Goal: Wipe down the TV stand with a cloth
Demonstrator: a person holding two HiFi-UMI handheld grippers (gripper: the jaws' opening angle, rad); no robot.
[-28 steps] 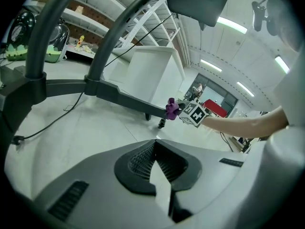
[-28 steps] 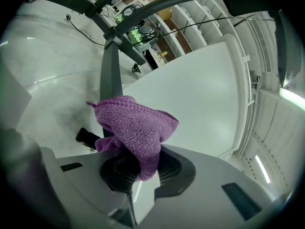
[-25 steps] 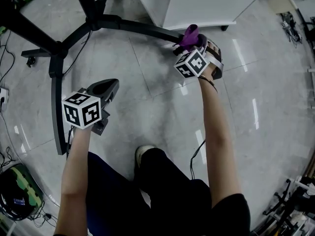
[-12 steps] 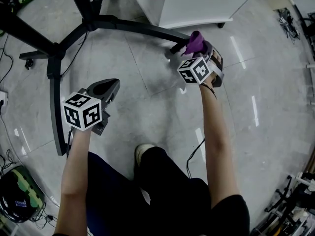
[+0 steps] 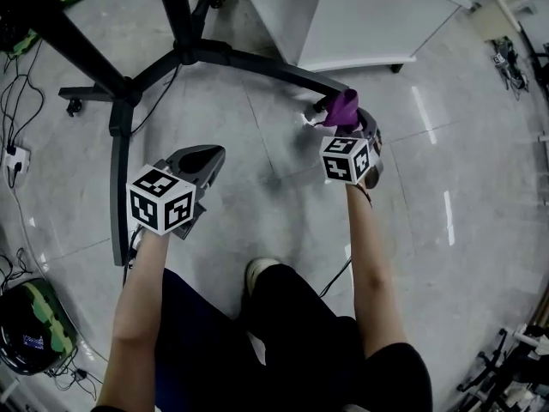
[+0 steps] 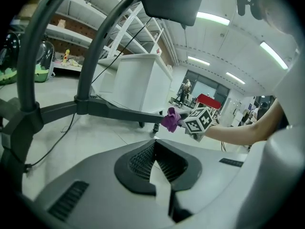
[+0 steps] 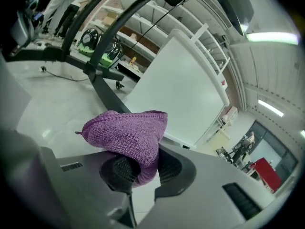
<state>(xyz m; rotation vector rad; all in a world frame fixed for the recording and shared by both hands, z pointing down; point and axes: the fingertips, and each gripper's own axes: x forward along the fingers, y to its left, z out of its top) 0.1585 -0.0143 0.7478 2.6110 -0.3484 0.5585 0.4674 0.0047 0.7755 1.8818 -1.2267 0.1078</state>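
While the black TV stand [image 5: 120,101] spreads its legs across the grey floor [image 5: 274,187] at the left, the left gripper [image 5: 213,154] hangs near one straight leg, its jaws pressed together on nothing. Farther right, the right gripper [image 5: 350,125] pinches the purple cloth [image 5: 343,107], which bunches up above its jaws right at the tip of the stand's curved leg [image 5: 257,57]; whether cloth and leg touch cannot be told. Beyond them stands a white cabinet [image 5: 369,15].

cloth [image 5: 344,107] slid outward, nearer leg tip [image 5: 319,104] (slightly)
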